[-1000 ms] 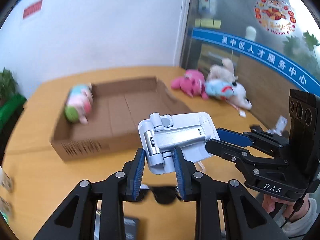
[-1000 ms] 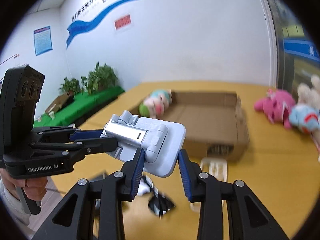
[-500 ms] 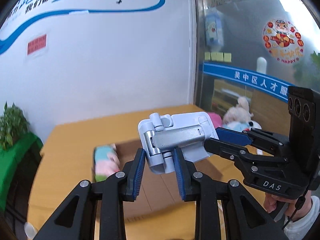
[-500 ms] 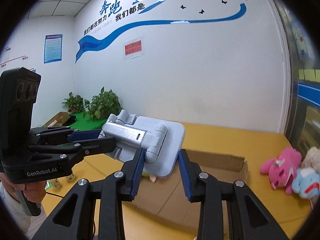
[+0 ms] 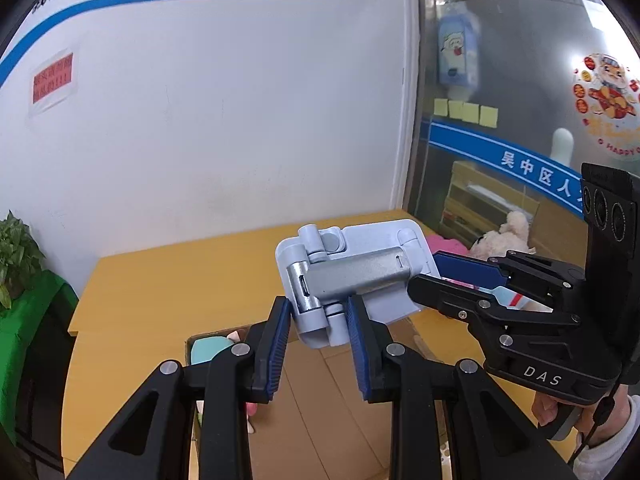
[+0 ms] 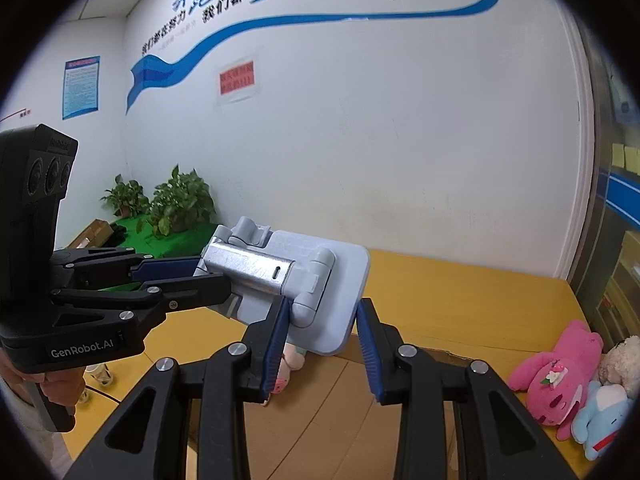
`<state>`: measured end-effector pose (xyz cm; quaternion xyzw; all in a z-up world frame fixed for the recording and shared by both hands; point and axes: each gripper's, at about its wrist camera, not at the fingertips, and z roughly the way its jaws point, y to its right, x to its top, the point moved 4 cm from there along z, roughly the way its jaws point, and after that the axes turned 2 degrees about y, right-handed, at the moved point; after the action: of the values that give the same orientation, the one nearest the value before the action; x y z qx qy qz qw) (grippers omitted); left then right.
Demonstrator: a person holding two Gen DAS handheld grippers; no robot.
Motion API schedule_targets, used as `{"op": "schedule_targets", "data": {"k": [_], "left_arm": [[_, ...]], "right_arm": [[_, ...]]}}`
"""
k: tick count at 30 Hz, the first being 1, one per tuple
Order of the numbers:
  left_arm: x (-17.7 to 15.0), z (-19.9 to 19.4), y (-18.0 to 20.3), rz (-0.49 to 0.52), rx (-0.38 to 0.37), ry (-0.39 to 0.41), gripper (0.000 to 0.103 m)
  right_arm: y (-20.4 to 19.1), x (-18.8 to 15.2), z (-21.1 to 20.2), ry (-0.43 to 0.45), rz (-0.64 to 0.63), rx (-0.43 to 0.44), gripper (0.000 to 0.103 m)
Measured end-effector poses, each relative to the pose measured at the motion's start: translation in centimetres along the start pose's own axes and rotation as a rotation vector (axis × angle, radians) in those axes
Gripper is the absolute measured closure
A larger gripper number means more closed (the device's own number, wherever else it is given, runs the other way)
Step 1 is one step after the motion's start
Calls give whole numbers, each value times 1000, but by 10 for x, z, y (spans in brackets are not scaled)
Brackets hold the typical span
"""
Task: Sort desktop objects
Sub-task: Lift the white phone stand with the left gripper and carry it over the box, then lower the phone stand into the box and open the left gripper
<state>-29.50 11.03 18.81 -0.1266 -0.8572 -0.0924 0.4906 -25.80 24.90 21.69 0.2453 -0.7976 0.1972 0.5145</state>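
2 hand-held grippers share 1 item between them: we log a pale blue folding phone stand point(image 5: 352, 276) with a silver hinged arm, carried in the air above the open cardboard box point(image 5: 320, 392).

Grip, left hand-held gripper point(image 5: 318, 334): jaws narrow, blue pads pressed on the stand's lower hinge end.

Grip, right hand-held gripper point(image 6: 322, 334): jaws narrow, closed on the stand's flat plate at its other end.

Item placed, 1: a pastel plush toy point(image 5: 208, 350) lies inside the box at its left side, partly hidden behind the left hand-held gripper's fingers.

Items unsorted, at least 3: a pink plush point(image 6: 556, 372), a cream plush point(image 6: 622, 364) and a light blue plush point(image 6: 604, 416) lie together on the worktop point(image 6: 460, 292), to the right of the box and outside it.

Progress, our judgement: sorting is in an early-to-middle stage. The stand looks bound for the box but is not yet set down; the 3 plush toys remain. We cannot tell whether more items lie on the near part of the worktop, which is out of view.

Surface: a yellow-orange wood-look worktop, bare along its far edge.

Room: a white wall with a blue wave decal point(image 6: 320, 20), Chinese lettering and a red notice point(image 6: 237, 78); potted green plants point(image 6: 180, 204) on a green covering at the left; a glass partition point(image 5: 520, 100) at the right with stickers, yellow notes and a blue band.
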Motion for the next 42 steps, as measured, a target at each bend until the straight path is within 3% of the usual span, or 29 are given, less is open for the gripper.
{"op": "schedule_targets", "data": {"k": [15,26,33,42], "left_arm": [[9,169,-42,-94,-44,-195,77],[-60,298,-38,-166,-103,-420,77],[-100,344,-14,-184,-132,-516,78],[-130,383,13,-199,-149,-606,79]], "right_arm": [[82,-17,126,-186,67,17,69],[142,-106,198,-396,190,20,69],[163,-147,210,-494,219,-15,69],[183,-173,224,-602,219,-63,69]]}}
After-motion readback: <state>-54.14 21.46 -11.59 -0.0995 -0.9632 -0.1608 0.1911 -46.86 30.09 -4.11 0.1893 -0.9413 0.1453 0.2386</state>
